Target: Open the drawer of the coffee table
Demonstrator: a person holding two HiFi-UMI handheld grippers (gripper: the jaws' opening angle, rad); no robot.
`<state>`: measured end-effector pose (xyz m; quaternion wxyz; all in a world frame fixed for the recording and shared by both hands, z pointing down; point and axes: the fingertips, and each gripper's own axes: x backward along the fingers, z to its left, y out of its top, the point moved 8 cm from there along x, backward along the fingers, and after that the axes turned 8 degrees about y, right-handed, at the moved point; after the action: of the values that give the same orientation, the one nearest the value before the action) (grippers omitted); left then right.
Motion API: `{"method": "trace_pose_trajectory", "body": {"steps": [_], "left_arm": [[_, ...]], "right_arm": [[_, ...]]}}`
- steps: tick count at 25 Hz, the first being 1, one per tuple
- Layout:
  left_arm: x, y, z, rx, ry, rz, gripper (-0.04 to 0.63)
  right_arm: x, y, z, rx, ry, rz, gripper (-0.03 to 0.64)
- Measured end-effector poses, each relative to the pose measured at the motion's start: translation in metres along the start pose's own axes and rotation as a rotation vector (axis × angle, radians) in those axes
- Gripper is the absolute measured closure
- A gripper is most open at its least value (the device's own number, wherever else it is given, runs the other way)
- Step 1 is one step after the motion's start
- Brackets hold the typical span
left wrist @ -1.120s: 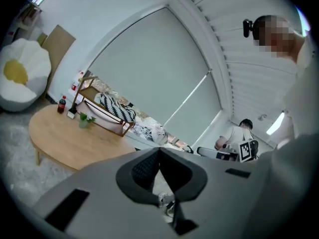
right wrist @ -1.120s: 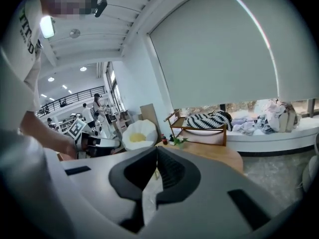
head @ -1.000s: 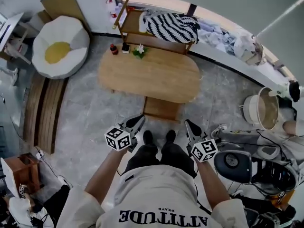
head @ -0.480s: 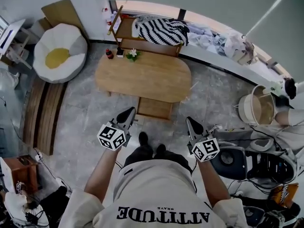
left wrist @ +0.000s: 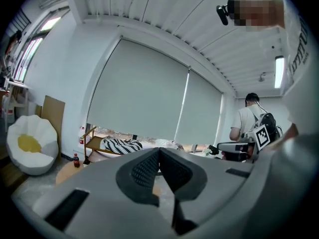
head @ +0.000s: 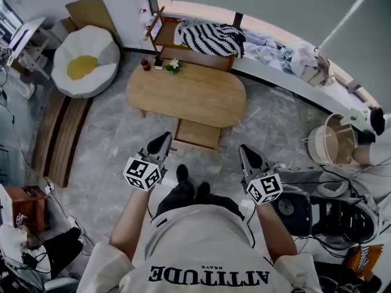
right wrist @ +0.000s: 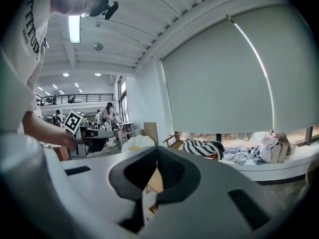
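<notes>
The oval wooden coffee table (head: 186, 93) stands on the grey floor ahead of my feet. Its drawer (head: 197, 133) sticks out from the near edge, between the two grippers and a little beyond their tips. My left gripper (head: 162, 139) is raised at the left of the drawer, short of it, shut and empty. At the right, my right gripper (head: 245, 151) is also shut with nothing in it. In the left gripper view the ribbed pads (left wrist: 148, 167) meet at a closed seam, and the left gripper (left wrist: 159, 151) points level across the room. In the right gripper view the right gripper (right wrist: 157, 150) shows the same closed seam.
A small bottle (head: 145, 64) and a plant (head: 174, 65) sit at the table's far edge. Behind it is a wooden chair with a striped cloth (head: 211, 36). A white beanbag (head: 84, 63) lies far left, slatted boards (head: 58, 139) left, a bucket (head: 333, 142) and equipment (head: 299, 209) right.
Both grippers have risen and drawn slightly apart, the left one rolling. The table and its pulled-out drawer look a little smaller and farther. The jaws have stayed shut.
</notes>
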<state>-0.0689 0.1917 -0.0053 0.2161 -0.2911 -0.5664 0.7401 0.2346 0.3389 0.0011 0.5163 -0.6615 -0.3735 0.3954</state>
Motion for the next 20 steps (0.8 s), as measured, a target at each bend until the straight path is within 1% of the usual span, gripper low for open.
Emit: {"method": "trace_pose_trajectory", "body": {"steps": [3, 6, 10, 14, 20], "left_arm": [[0.002, 0.002, -0.008, -0.033, 0.021, -0.008, 0.575], [0.009, 0.006, -0.014, -0.040, 0.029, -0.018, 0.577], [0.025, 0.013, -0.016, -0.058, 0.032, -0.030, 0.575], [0.041, 0.018, -0.008, -0.075, 0.041, -0.042, 0.575], [0.054, 0.013, 0.005, -0.070, 0.029, -0.043, 0.575]], "right_arm": [[0.005, 0.003, -0.009, 0.005, 0.007, -0.014, 0.598], [0.011, 0.006, -0.011, 0.008, 0.009, -0.017, 0.598], [0.017, 0.005, 0.000, 0.010, 0.010, -0.012, 0.598], [0.019, 0.005, 0.016, 0.017, -0.001, -0.013, 0.598], [0.021, 0.001, 0.034, 0.027, -0.029, -0.012, 0.598]]}}
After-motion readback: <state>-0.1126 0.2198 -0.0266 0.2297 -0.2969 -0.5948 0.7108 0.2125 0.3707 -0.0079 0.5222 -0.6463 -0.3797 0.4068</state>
